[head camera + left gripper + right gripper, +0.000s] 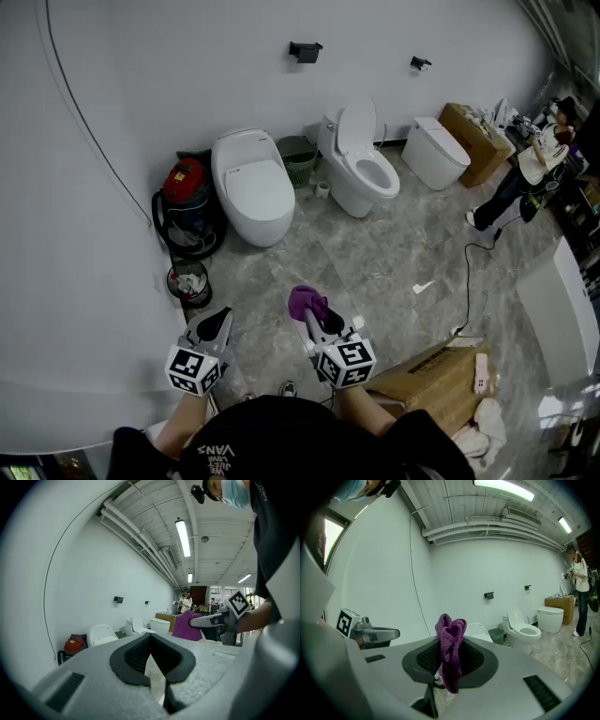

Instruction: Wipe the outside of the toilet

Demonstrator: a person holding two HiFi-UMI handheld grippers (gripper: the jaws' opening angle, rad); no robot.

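Note:
Three white toilets stand along the far wall: a closed one (pixel 251 185) at left, one with its lid up (pixel 361 161) in the middle, a third (pixel 435 152) at right. A purple cloth (pixel 306 302) (pixel 450 651) is pinched in my right gripper (pixel 317 313) (pixel 449 660), held well short of the toilets over the marble floor. My left gripper (pixel 217 324) (pixel 151 656) is shut with nothing in it, level with the right one and to its left. The purple cloth (pixel 186 626) and right gripper also show in the left gripper view.
A red vacuum cleaner (pixel 187 187) with a black hose sits left of the closed toilet, a small bin (pixel 189 281) in front of it. A green basket (pixel 298 157) stands between two toilets. An open cardboard box (pixel 441 382) lies at my right. A person (pixel 525 178) stands far right beside another box (pixel 476 141).

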